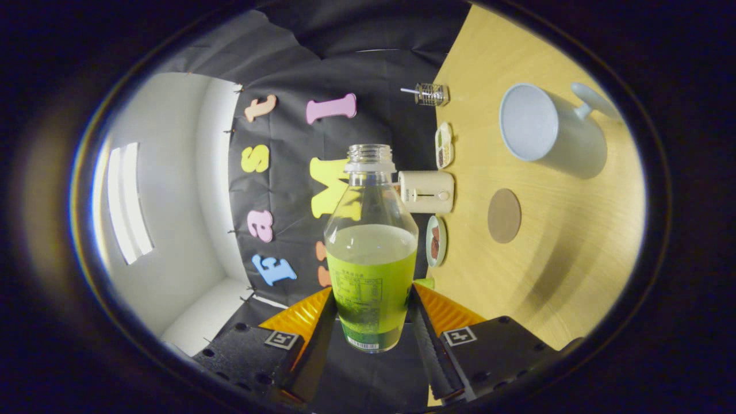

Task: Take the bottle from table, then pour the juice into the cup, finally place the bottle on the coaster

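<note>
An uncapped clear bottle (371, 247) of green juice is held between my two fingers, with my gripper (371, 313) shut on its lower body. The whole view is rolled sideways, so the wooden table (552, 270) stands to the right of the bottle. The juice surface sits about halfway up the bottle. A light blue cup (546, 129) with a handle rests on the table beyond and to the right of the bottle's mouth, its opening visible and nothing in it that I can see. A round brown coaster (504, 215) lies on the table between the cup and my right finger.
Along the table's far edge, by the black cloth wall, stand a cream toaster-like appliance (426, 192), a small plate with dark food (436, 241), a divided dish (443, 145) and a glass container (431, 94). A white wall with a window (129, 201) is to the left.
</note>
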Available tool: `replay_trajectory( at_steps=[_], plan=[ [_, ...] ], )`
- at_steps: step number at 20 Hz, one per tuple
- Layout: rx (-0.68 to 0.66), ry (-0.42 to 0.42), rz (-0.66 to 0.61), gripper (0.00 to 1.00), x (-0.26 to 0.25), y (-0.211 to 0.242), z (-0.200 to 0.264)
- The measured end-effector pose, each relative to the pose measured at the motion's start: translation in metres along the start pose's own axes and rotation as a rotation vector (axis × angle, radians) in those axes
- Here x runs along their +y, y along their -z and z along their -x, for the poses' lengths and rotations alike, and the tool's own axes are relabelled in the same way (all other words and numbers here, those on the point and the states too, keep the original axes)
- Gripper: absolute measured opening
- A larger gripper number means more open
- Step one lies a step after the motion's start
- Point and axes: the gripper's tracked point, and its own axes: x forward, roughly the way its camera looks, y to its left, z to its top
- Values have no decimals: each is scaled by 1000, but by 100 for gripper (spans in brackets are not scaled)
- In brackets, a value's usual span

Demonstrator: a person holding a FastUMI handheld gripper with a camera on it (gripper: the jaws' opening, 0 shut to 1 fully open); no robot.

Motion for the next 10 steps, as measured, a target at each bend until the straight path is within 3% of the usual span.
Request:
replay_trajectory(
  at_steps=[10],
  plan=[
    [-40, -43, -102, 76, 15, -7, -6]
  ],
)
